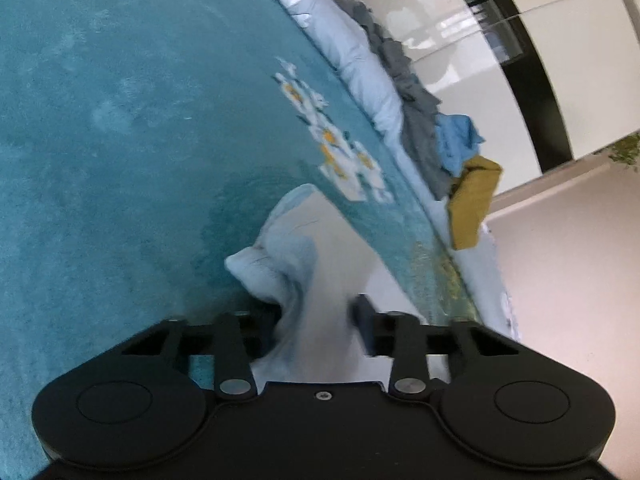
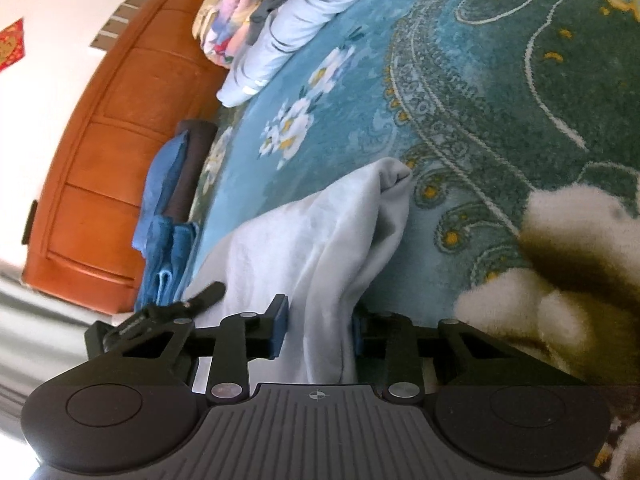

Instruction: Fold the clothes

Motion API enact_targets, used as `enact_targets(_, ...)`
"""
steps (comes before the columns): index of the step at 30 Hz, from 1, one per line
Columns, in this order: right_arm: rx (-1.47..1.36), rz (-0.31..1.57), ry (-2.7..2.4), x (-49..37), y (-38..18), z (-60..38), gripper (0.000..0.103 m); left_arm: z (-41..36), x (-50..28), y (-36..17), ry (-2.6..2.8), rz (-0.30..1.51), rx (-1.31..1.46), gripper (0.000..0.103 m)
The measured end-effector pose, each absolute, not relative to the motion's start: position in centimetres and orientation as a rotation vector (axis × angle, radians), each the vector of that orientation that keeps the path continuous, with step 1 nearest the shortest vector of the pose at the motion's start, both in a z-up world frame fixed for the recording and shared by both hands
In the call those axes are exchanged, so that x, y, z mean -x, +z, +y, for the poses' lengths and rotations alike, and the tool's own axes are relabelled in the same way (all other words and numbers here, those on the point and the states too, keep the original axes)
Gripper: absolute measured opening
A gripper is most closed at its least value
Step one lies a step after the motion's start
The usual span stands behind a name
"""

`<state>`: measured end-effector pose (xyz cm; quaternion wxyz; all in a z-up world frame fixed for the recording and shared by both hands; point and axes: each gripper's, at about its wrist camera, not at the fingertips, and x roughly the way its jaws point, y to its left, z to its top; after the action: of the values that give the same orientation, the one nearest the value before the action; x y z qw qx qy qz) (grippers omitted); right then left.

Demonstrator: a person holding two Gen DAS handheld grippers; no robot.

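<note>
A pale blue-white garment (image 1: pixel 296 248) lies bunched on the teal bedspread (image 1: pixel 120 140). In the left wrist view a fold of it runs back between the black fingers of my left gripper (image 1: pixel 318 320), which is shut on it. The right wrist view shows the same garment (image 2: pixel 320 240) rising in a ridge from the patterned bedspread (image 2: pixel 460 80). Its cloth fills the gap between the blue pads (image 2: pixel 280 328) of my right gripper (image 2: pixel 320 330), which is shut on it. Both grippers sit low over the bed.
A rolled pale blue quilt (image 1: pixel 352 52), grey clothes (image 1: pixel 416 120), a blue garment (image 1: pixel 456 140) and a folded mustard garment (image 1: pixel 474 204) line the bed's far edge. Folded blue clothes (image 2: pixel 168 216) lie by the wooden headboard (image 2: pixel 112 152). Fluffy white-and-brown fabric (image 2: pixel 568 264) is close on the right.
</note>
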<state>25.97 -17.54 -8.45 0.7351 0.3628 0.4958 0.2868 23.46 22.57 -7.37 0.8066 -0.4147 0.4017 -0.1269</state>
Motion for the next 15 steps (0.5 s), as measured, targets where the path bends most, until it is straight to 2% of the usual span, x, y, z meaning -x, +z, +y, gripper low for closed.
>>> enact_targets(2,-0.794,1.089,0.616,-26.0,-8.4,-17.4,0.023,22.4,-23.1,-7.4,-0.254,0.854,0.894,0.019)
enact_targets(6,-0.775,1.083,0.584,-26.0,-7.5,-16.7,0.022,21.6,-22.1,-6.5,-0.213,0.812,0.886,0.012)
enact_targets(15,-0.649,1.068,0.747,-27.0,-2.0,-14.2,0.021,21.5,-15.0,-1.1,-0.142,0.655,0.893,0.01)
